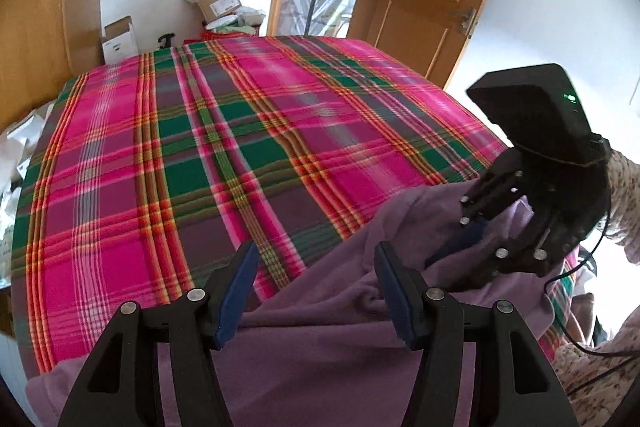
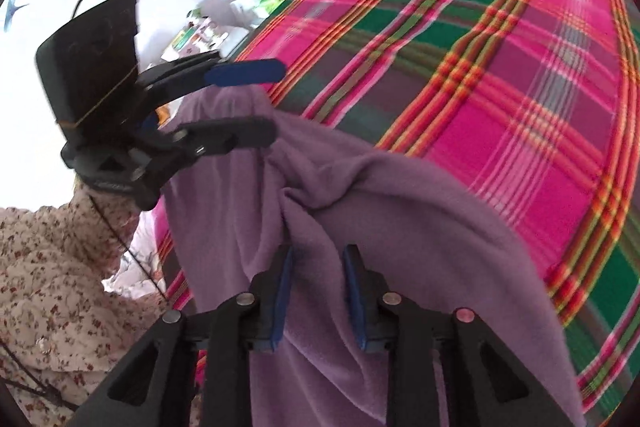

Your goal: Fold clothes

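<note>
The purple fleece garment [image 2: 360, 203] lies bunched at the near edge of the bed [image 1: 224, 131]; our right gripper [image 2: 316, 291] stands narrow with a fold between its jaws, our left gripper [image 1: 316, 287] wide above the cloth. We judge each should take a separate edge and draw the fleece flat over the plaid sheet. No writing is legible.

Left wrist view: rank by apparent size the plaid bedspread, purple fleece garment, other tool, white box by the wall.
1. plaid bedspread
2. purple fleece garment, though nearness to the camera inflates it
3. right tool, also enlarged by being close
4. white box, far off, so it looks smallest
</note>
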A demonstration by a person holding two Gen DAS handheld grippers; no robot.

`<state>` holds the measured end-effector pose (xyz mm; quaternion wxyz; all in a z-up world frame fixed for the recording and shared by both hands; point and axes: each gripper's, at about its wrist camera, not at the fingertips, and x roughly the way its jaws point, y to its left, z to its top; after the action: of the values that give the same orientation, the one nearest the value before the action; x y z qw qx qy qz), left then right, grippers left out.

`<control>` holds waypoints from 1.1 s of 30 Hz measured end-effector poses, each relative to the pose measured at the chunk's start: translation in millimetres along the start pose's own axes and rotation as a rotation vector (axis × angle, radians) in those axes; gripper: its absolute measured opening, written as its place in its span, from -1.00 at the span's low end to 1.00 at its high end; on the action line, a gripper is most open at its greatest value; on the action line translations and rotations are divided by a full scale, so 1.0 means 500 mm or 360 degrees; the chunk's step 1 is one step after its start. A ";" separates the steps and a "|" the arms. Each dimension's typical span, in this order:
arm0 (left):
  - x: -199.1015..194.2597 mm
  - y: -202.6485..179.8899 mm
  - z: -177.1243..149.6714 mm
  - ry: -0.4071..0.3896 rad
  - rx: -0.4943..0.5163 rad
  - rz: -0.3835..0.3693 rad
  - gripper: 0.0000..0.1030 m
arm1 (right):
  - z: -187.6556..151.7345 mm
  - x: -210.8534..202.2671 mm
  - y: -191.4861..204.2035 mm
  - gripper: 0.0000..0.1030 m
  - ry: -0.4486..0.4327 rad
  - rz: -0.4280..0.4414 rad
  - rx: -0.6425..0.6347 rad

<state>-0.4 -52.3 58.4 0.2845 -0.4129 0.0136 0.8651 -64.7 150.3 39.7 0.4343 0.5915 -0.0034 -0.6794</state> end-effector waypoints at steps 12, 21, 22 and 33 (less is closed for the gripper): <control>0.002 0.045 -0.043 0.0067 -0.0124 0.0074 0.21 | 0.000 -0.009 -0.017 -0.48 -0.0055 0.0163 0.0191; -0.006 0.037 -0.041 0.0021 -0.0113 -0.0008 0.21 | 0.037 0.014 -0.056 -0.37 -0.0104 0.0293 0.0411; -0.005 0.035 -0.041 0.0017 -0.0104 -0.0015 0.21 | 0.041 0.024 -0.051 -0.37 -0.0104 0.0303 0.0410; -0.023 0.014 -0.034 -0.0016 0.0027 -0.0124 0.21 | 0.063 0.048 -0.019 -0.68 -0.0160 0.0281 0.0321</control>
<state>13.7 -68.0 54.0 0.3216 -0.4064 0.0036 0.8552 -93.8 125.7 25.0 0.4300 0.5947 -0.1454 -0.6636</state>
